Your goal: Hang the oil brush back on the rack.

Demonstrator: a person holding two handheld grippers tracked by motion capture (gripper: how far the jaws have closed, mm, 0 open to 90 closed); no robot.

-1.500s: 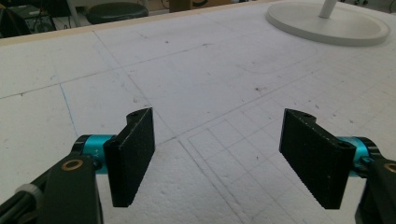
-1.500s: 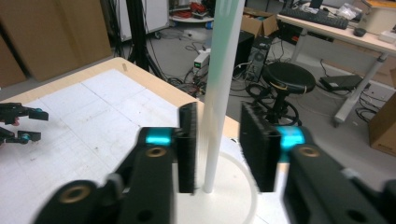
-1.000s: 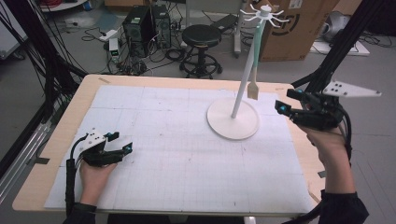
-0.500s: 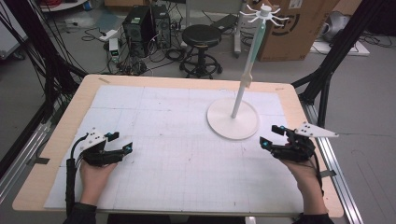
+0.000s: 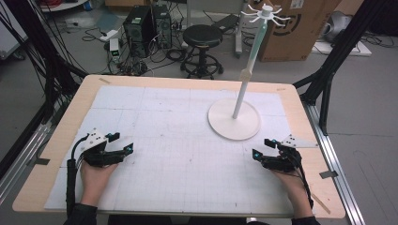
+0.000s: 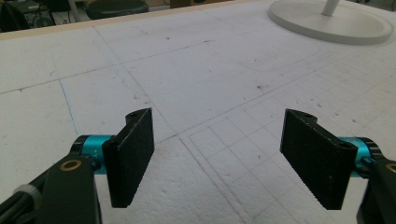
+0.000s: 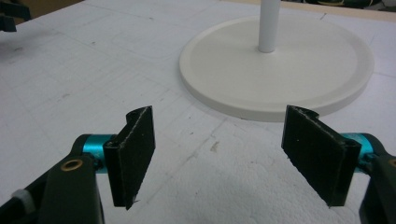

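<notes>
White plastic is the story here: the stand (image 5: 233,125), a round base with a slim pole rising to a crown of hooks, sits toward the far right corner of the table (image 5: 56,145), and nothing hangs on it. The right tool (image 5: 261,148) has dropped a long way in the last second, from up in the air beside the pole down to the mat near the right edge, close to the front. Its jaws have just been opening and now stand well apart, with nothing between them. From the right tool's own camera the pads (image 7: 135,151) frame bare foam, and the base (image 7: 280,65) lies just ahead, near but not touched.

Over by the left edge, the left tool (image 5: 121,143) has not budged: same spot on the mat, jaws spread wide, pads (image 6: 133,149) empty, the base (image 6: 334,23) far off across the gridded mat (image 6: 196,84).

So what does it mean? Both tools parked low, both empty, hands resting on the table. To my eye that reads as a settled pose at either end of a job, not a reach in progress. The stand looks to be in the same spot as a second ago; the only mover was that right hand coming down.
</notes>
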